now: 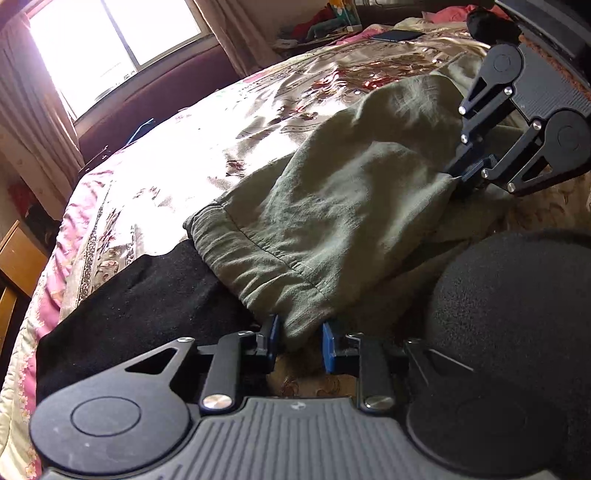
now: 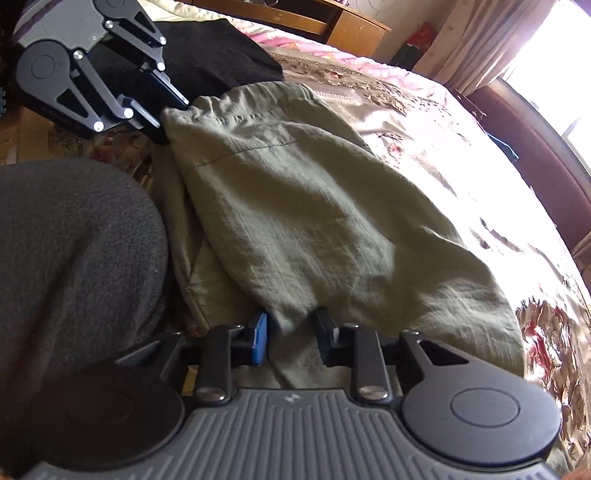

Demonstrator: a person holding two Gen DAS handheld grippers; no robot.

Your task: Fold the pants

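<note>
Olive green pants [image 1: 332, 206] lie doubled over on a floral bedspread [image 1: 184, 155]. Their elastic waistband [image 1: 236, 243] is nearest in the left wrist view. My left gripper [image 1: 301, 339] is shut on a bunch of the waistband corner between its blue pads [image 1: 328, 349]. My right gripper [image 2: 291, 338] is shut on the pants' cloth [image 2: 295, 221] at the other end. Each gripper shows in the other's view: the right one [image 1: 465, 177] pinches the far corner, the left one [image 2: 170, 110] pinches the waistband corner [image 2: 177, 118].
A black garment [image 1: 140, 295] lies on the bed beside the waistband, also in the right wrist view [image 2: 221, 55]. A dark grey rounded shape [image 2: 74, 251] crowds the near side. A bright window [image 1: 110, 44], curtains and a wooden cabinet [image 2: 332, 26] surround the bed.
</note>
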